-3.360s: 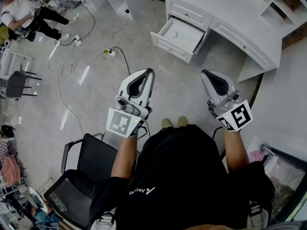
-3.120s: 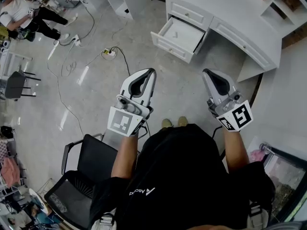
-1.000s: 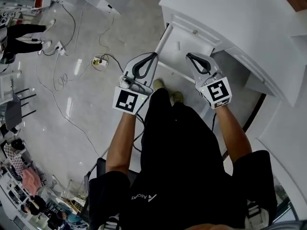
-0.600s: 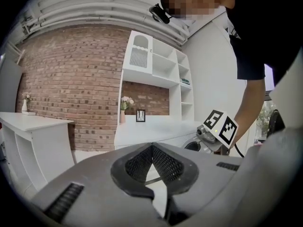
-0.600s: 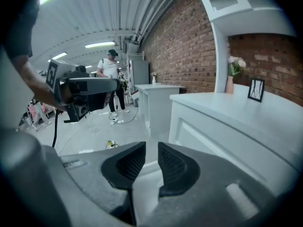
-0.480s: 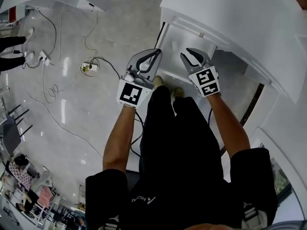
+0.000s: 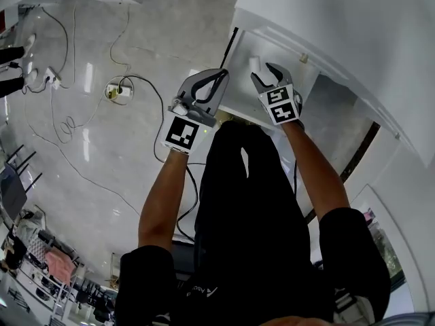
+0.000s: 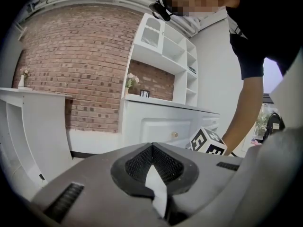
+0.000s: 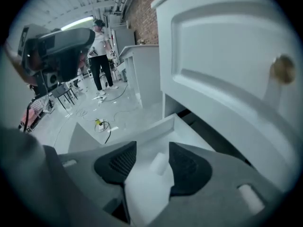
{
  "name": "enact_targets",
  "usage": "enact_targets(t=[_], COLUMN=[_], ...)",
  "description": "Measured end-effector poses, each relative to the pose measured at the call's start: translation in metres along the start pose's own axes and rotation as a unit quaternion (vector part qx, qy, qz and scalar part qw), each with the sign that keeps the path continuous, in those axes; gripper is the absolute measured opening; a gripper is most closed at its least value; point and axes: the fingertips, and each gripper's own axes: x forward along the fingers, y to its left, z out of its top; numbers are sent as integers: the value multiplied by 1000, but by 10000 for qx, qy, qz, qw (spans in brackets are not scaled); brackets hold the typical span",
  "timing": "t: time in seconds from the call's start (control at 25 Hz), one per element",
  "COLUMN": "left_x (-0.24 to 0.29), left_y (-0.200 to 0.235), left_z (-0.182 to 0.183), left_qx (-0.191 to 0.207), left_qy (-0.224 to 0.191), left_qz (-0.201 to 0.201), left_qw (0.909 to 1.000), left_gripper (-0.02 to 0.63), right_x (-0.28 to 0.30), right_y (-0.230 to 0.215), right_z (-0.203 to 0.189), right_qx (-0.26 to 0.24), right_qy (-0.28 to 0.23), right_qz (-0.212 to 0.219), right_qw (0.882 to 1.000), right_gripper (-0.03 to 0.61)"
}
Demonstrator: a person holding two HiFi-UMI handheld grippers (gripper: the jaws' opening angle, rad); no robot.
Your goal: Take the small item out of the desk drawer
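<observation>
The white desk's drawer [image 7: 239, 53] stands pulled out. A small white item [image 7: 255, 62] lies on its floor. My right gripper [image 7: 264, 73] hangs over the drawer with its jaws opening. In the right gripper view the small white item [image 9: 158, 163] lies between the two dark pads [image 9: 189, 167] without touching either, just below my right gripper [image 9: 152, 145]. My left gripper [image 7: 221, 73] is shut and empty, held left of the drawer's corner. In the left gripper view my left gripper [image 8: 152, 146] points at the desk front.
A closed drawer front with a brass knob [image 9: 283, 69] sits right above the open drawer. On the floor to the left lie a power strip [image 7: 114, 90] and loose cables [image 7: 68, 124]. A person [image 9: 100, 56] stands far back in the room.
The desk has come closer in the head view. My right gripper has moved forward over the open drawer and its jaws have spread. My left gripper stays shut beside it.
</observation>
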Motion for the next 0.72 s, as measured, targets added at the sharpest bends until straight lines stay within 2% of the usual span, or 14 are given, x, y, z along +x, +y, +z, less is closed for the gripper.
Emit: enact_targets(t=[0.28,0.72], left_x=[26,30], left_y=[22,43], left_z=[-43,-69], left_qx=[-116,-325], left_qy=[89,231], left_qz=[-50,-26], left_qw=[9999,9992], left_gripper=[-2,-2], right_x=[71,136], right_y=[-17,-30], right_z=[-46,-77], right_qx=[213,479], right_qy=[672,1345], right_qz=[-84,-154], right_qw=[9975,9896], right_gripper=[218,229])
